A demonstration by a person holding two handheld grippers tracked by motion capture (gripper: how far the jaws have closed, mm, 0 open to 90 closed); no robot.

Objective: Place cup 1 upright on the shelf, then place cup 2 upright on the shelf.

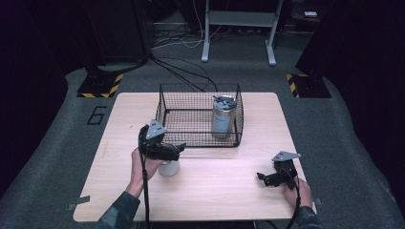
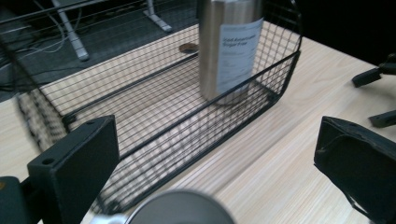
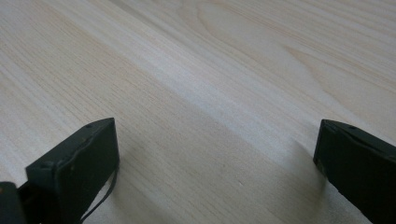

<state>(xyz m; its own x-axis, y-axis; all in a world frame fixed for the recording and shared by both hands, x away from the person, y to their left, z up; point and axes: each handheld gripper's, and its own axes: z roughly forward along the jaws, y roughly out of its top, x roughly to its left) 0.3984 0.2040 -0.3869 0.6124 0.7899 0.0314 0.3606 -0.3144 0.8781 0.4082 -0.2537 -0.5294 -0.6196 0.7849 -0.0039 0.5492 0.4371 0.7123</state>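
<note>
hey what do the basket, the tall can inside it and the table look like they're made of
Basket: thin black wire mesh, probably coated metal, see-through grid. Tall can: brushed metal by its silvery sheen, with a pale printed label. Table: light wood or wood-look laminate, visible grain and a matte finish.

left gripper [image 1: 177, 149] fingers spread, right gripper [image 1: 263, 178] fingers spread

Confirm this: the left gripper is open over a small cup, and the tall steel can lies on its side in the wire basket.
Not quite. The high view shows the tall steel can standing upright in the wire basket, not lying down. The left gripper is indeed open over the small cup.
</note>
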